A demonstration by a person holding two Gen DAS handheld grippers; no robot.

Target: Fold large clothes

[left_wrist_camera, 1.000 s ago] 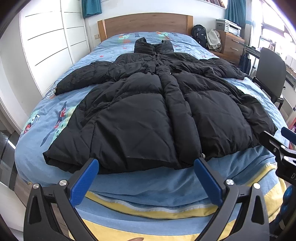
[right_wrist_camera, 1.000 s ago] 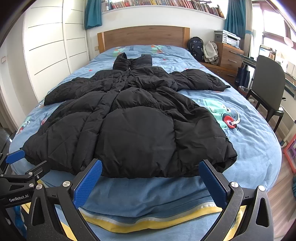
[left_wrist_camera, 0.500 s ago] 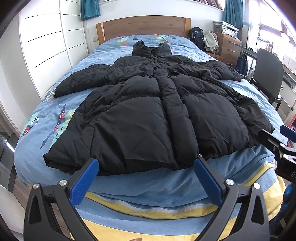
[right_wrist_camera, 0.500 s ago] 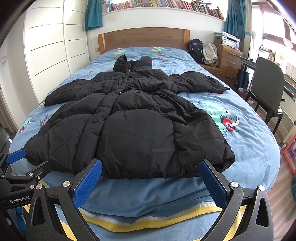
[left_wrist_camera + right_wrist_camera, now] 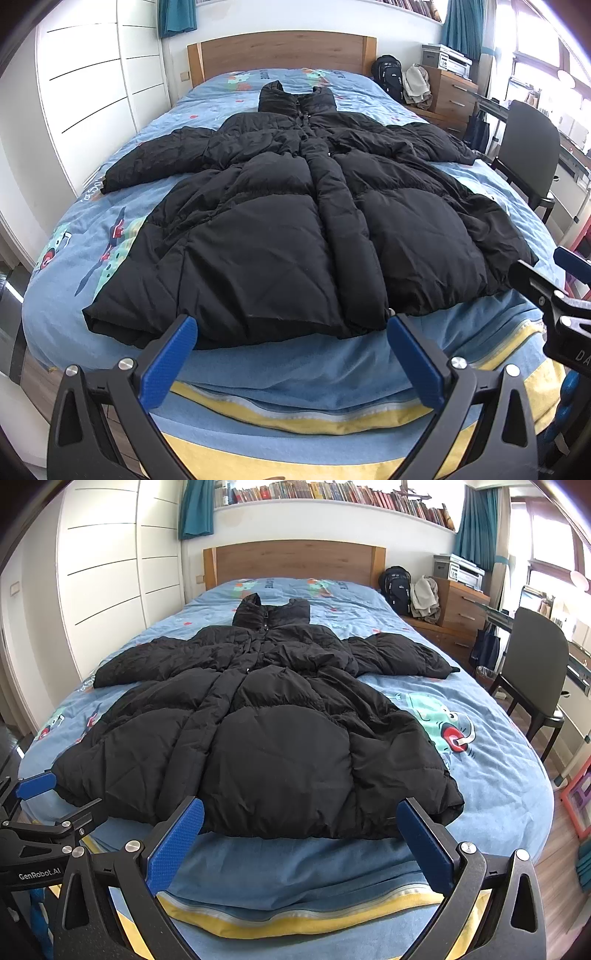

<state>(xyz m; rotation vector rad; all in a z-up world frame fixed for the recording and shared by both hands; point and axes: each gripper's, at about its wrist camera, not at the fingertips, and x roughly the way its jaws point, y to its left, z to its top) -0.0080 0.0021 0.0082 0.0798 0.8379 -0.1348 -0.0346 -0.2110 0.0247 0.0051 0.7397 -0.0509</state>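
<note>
Black and thickly quilted, a long puffer coat [image 5: 295, 229] lies spread front-up on the bed [image 5: 59, 295], collar toward the wooden headboard [image 5: 280, 51] and hem toward the foot. Both sleeves are stretched out sideways, one toward the white wardrobe [image 5: 92, 92], the other toward the dark chair [image 5: 528, 155]. Its closed front placket runs down the middle from collar to hem. Under it is a blue quilt with cartoon prints; a yellow edge shows at the foot of the bed.

At the foot, the left tool [image 5: 291, 354] hangs just short of the hem, blue-padded fingers [image 5: 168, 363] spread wide with nothing between them. From its camera the opening frames the hem around the placket's lower end. To its right, the right tool [image 5: 303, 842] is likewise held wide apart and grips nothing, its fingers [image 5: 424, 847] bracketing the hem on the coat's right half. Neither tool touches the fabric. Part of the left tool appears at the left edge of the right camera's view, and part of the right tool at the right edge of the left camera's.

Beside the headboard a black backpack [image 5: 397, 585] leans near a wooden dresser [image 5: 463, 609] with a printer [image 5: 461, 570] on top. Books [image 5: 332, 494] line a shelf above the headboard.
</note>
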